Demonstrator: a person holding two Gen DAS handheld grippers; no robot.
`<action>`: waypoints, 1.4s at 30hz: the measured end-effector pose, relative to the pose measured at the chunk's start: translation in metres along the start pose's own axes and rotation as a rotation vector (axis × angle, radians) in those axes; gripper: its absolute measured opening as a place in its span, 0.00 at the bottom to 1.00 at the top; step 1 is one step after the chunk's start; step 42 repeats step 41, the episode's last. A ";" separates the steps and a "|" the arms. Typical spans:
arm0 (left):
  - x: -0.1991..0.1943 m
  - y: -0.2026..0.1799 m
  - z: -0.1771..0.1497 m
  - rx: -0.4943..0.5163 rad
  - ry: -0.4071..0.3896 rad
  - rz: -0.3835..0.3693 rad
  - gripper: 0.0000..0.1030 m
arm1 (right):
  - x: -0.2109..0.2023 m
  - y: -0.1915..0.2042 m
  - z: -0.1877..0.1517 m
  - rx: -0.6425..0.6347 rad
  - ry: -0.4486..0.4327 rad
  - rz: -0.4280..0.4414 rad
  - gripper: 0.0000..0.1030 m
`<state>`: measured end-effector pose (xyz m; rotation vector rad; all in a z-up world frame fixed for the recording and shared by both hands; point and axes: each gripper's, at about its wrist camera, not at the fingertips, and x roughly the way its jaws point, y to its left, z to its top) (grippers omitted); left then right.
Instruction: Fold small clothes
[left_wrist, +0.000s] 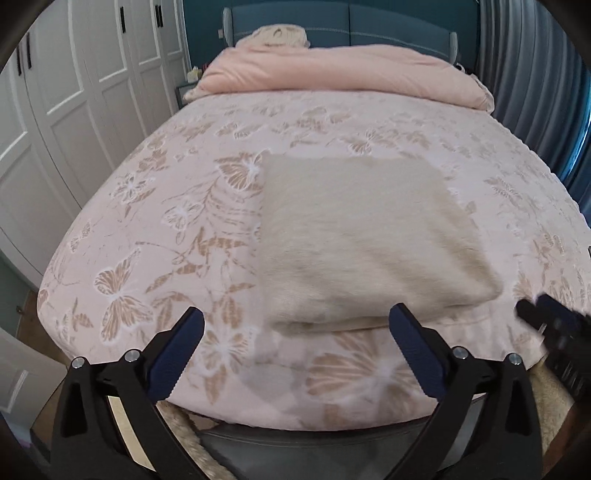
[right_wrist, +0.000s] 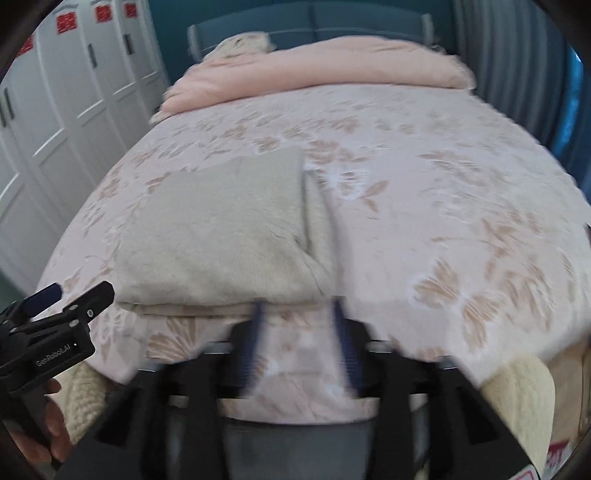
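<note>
The only readable lettering is "GenRobot.AI", printed white on the black body of the left gripper, off to the right gripper's left side.

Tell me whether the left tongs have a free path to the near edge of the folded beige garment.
Probably yes. The left tongs are open and hover just short of the garment, whose near edge lies between and ahead of the fingers. Only bare bedspread sits between. The right tongs stay off to the side.

Butterfly-print bedspread — pink duvet, white wardrobe beyond.
</note>
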<state>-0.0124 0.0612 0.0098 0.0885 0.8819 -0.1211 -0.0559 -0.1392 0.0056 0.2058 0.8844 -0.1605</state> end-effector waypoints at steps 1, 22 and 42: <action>-0.003 -0.006 -0.004 0.011 -0.007 0.010 0.95 | 0.000 0.000 -0.006 0.010 -0.007 -0.003 0.57; -0.019 -0.030 -0.026 0.013 -0.046 0.076 0.95 | -0.019 0.017 -0.028 -0.035 0.007 -0.011 0.58; -0.015 -0.029 -0.031 0.012 -0.055 0.063 0.89 | -0.016 0.018 -0.030 -0.054 0.023 -0.021 0.56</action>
